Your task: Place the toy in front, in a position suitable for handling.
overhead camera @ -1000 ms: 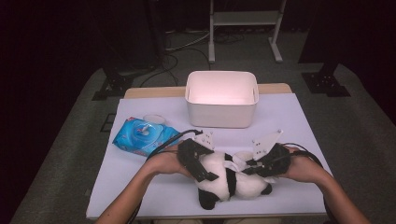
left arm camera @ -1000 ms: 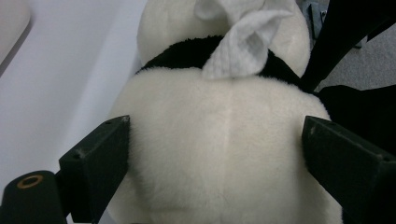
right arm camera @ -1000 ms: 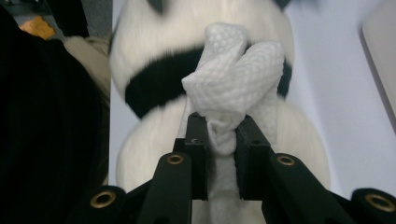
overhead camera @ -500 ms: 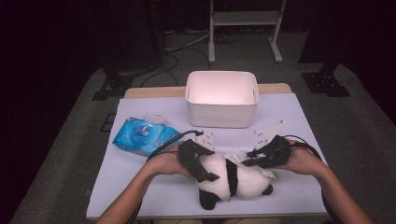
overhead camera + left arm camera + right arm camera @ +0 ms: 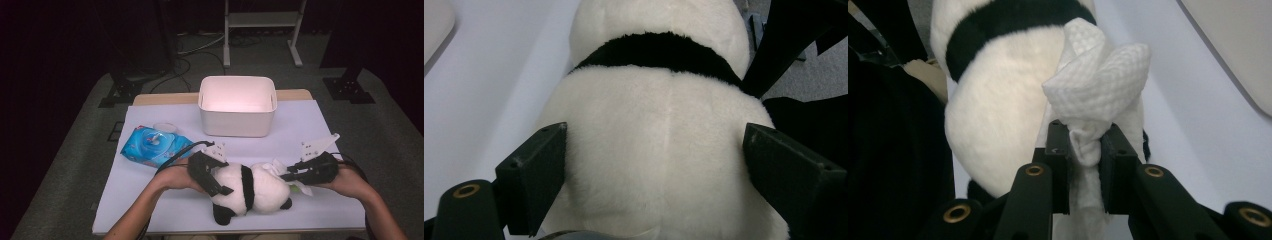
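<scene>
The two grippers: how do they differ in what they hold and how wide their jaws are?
The left gripper has wide jaws on either side of the panda toy; the right gripper has narrow jaws pinching a white wipe. In the high view, the left sits at the toy's left end, the right at its right end. Both are black and hand-held.

The panda toy (image 5: 252, 187) is plush cloth, its white and black pile short, soft and matt. The wipe (image 5: 1103, 85) is a white non-woven cloth with a fine embossed dot texture, crumpled. The fingers (image 5: 1057, 150) holding it are matt black plastic with brass-coloured inserts. The tub (image 5: 237, 105) at the worktop's far edge looks like smooth, matt white plastic. The wipes pack (image 5: 152, 146) is glossy blue film. A smooth, matt white sheet covers the worktop (image 5: 320, 120), with bare wood showing at its far edge.
</scene>
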{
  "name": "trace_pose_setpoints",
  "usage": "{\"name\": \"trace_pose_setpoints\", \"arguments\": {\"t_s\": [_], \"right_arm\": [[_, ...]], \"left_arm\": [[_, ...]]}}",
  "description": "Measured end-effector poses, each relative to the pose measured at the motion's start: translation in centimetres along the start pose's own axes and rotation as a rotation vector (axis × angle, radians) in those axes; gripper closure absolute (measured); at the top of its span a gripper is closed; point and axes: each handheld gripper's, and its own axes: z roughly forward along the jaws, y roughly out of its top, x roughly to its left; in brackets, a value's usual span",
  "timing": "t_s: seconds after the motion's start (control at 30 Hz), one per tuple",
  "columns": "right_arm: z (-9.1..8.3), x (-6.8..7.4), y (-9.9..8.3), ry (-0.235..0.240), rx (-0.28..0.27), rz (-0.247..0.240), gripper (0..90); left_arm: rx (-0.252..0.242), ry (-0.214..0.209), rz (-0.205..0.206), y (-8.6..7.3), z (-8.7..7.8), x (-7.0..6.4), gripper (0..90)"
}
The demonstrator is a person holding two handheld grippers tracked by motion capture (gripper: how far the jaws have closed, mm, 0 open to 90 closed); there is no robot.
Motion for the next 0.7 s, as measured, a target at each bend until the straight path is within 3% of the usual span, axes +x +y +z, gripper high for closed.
{"name": "trace_pose_setpoints", "arguments": {"t_s": [0.17, 0.3, 0.47, 0.7], "right_arm": [[-0.4, -0.1, -1.7, -0.022, 0.031, 0.029, 76.4], [-0.5, 0.1, -2.1, -0.022, 0.023, 0.041, 76.4], [-0.2, 0.2, -1.0, -0.017, 0.027, 0.0, 76.3], [0.6, 0.2, 2.0, -0.005, 0.031, -0.057, 76.4]], "left_arm": [[-0.01, -0.004, -0.001, -0.2, -0.1, 0.1, 12.8], [-0.012, -0.002, -0.002, -0.3, -0.1, 0.0, 12.7], [-0.011, 0.003, -0.003, -0.1, 0.0, -0.1, 12.5], [-0.002, 0.005, 0.011, 0.3, 0.2, -0.2, 12.1]]}}
